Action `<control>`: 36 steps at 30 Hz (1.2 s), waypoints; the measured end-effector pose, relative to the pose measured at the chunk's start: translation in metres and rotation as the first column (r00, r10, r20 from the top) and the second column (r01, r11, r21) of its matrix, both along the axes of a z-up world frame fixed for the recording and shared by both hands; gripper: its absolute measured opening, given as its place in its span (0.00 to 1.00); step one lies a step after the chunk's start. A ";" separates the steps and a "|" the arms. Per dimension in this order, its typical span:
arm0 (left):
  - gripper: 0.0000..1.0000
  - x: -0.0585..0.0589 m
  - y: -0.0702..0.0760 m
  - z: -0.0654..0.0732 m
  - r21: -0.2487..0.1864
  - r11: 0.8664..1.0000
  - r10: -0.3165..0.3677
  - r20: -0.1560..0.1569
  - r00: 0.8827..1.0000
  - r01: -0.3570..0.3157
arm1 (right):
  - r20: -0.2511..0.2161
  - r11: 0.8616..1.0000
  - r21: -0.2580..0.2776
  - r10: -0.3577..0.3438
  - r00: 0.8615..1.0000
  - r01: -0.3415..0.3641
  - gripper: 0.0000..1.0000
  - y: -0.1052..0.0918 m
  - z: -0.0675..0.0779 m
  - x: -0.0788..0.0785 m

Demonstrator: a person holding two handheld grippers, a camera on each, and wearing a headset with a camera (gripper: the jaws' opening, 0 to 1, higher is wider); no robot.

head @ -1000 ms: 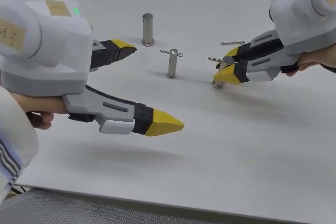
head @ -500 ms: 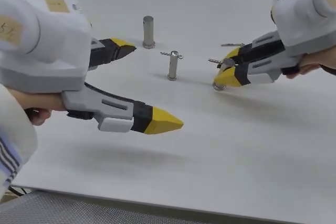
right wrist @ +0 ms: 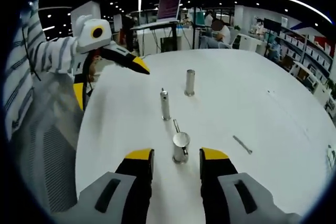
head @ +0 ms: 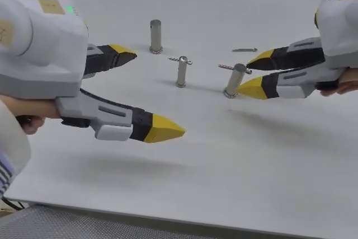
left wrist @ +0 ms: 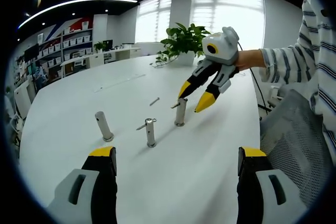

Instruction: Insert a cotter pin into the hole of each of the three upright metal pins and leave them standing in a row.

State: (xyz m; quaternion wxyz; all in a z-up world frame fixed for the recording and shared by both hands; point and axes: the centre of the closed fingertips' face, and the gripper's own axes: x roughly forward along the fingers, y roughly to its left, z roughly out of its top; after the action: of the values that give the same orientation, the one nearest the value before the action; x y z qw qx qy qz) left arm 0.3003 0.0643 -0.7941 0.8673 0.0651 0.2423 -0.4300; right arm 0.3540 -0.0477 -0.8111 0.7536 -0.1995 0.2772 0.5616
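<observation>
Head view: the right tongs (head: 254, 73) have let go of the near pin (head: 234, 80) and drawn back, with the jaws now apart just beside it. A cotter (head: 226, 66) sticks through its top. The middle pin (head: 182, 71) carries one too, so two of three look done. The far pin (head: 155, 36) is bare. A loose cotter (head: 245, 50) lies on the desk (head: 268, 155) close by the right tongs. The left tongs (head: 141, 92) hover wide open, holding nothing.

Left gripper view: three slim grey steel pins with flared feet stand in a slanted row.

Right gripper view: the near pin stands upright between the parted jaws, untouched, its cotter pointing away.
</observation>
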 end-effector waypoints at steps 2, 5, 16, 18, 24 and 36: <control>0.96 -0.001 0.001 -0.001 0.002 1.000 -0.001 -0.010 1.000 0.001 | 0.002 0.999 0.018 -0.040 0.999 0.040 0.40 -0.002 0.004 -0.001; 0.94 -0.004 0.002 -0.004 -0.001 1.000 0.001 -0.030 1.000 -0.001 | -0.018 0.996 0.038 -0.085 0.996 0.085 0.45 -0.006 0.007 -0.007; 0.92 -0.010 0.007 -0.004 -0.008 1.000 0.002 -0.054 0.999 -0.003 | -0.069 0.969 0.083 -0.227 0.971 0.232 0.68 -0.024 0.005 -0.038; 0.92 -0.010 0.007 -0.005 -0.007 1.000 0.001 -0.058 0.998 -0.002 | -0.066 0.960 0.113 -0.249 0.966 0.255 0.76 -0.025 0.007 -0.042; 0.91 -0.009 0.009 -0.008 0.003 1.000 -0.007 -0.069 0.998 0.008 | -0.101 0.950 0.102 -0.286 0.953 0.296 0.87 -0.030 0.000 -0.060; 0.86 0.010 0.020 -0.001 -0.004 0.999 0.033 -0.064 0.997 -0.033 | -0.172 0.925 0.080 -0.355 0.919 0.372 1.00 -0.033 -0.011 -0.085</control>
State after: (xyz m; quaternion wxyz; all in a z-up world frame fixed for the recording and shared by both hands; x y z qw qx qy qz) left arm 0.3108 0.0845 -0.7948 0.8662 0.0449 0.2697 -0.4183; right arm 0.2694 -0.0808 -0.8222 0.8311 -0.0581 0.3352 0.4400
